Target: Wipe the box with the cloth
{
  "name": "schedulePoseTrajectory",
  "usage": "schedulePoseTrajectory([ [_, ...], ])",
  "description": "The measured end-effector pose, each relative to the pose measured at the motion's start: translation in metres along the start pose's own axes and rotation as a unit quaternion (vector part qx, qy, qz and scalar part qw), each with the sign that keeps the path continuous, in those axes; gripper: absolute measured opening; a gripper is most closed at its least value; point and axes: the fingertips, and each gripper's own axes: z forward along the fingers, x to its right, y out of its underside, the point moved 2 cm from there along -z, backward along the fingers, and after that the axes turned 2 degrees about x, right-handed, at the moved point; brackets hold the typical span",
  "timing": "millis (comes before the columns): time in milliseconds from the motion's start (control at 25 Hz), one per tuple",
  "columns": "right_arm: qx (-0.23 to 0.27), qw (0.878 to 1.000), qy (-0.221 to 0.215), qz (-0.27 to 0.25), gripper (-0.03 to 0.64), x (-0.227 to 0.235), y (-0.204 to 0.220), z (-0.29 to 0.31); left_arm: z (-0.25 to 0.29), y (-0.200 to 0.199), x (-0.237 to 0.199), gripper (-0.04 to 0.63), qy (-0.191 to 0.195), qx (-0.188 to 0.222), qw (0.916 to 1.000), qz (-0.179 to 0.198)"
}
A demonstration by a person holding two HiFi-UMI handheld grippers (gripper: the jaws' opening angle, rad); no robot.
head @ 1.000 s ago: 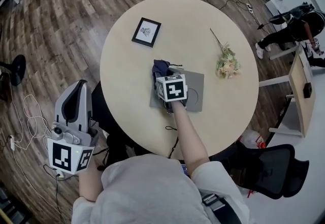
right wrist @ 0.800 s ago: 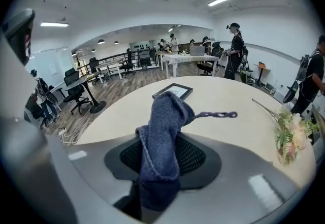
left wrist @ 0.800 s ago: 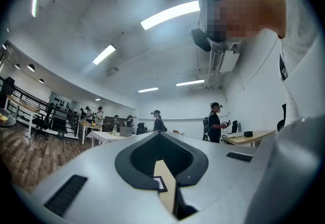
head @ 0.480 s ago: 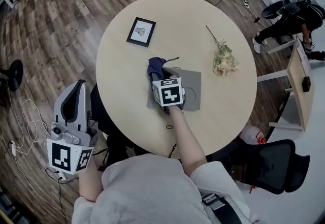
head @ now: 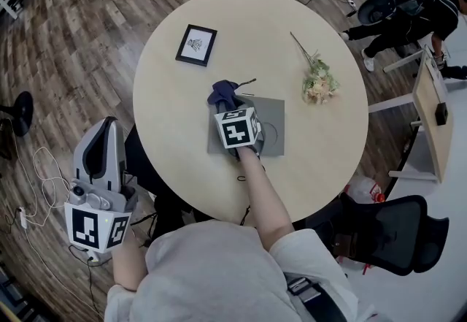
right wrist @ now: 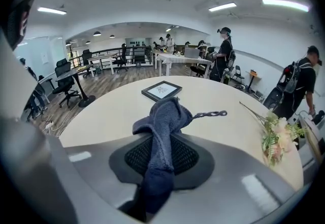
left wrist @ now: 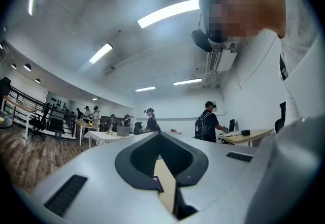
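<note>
One limp, light cloth (head: 221, 92) sits clamped in the jaws of the right gripper (head: 228, 110), at the far-left corner of the flat box (head: 271, 125) on the desk (head: 314, 160). It looks soft enough to slip loose, so I'd pinch its thick bunch. The jaws of the left gripper (head: 102, 131) are together and empty.

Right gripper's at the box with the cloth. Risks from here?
1. Nothing holds the flat grey box: the left gripper hangs off the round beige table, so strokes may slide it.
2. The dark blue cloth is a bunched pinch in the right gripper; it might pull free.
3. Long strokes could reach the dried flower bunch.
</note>
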Motion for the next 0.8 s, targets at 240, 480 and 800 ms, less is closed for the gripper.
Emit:
schedulePoseTrajectory([
  [240, -0.004, 0.999, 0.038, 0.030, 0.089, 0.046, 0.017, -0.016, 0.003, -0.002, 0.016, 0.002, 0.011, 0.001, 0.9999, 0.003],
  [480, -0.007, 0.996, 0.071, 0.052, 0.089, 0.090, 0.037, -0.029, 0.008, -0.001, 0.033, 0.002, 0.024, 0.003, 0.9997, 0.004],
  [800, -0.006, 0.992, 0.101, 0.078, 0.089, 0.128, 0.055, -0.052, 0.008, -0.002, 0.051, 0.002, 0.033, 0.005, 0.9994, 0.006],
])
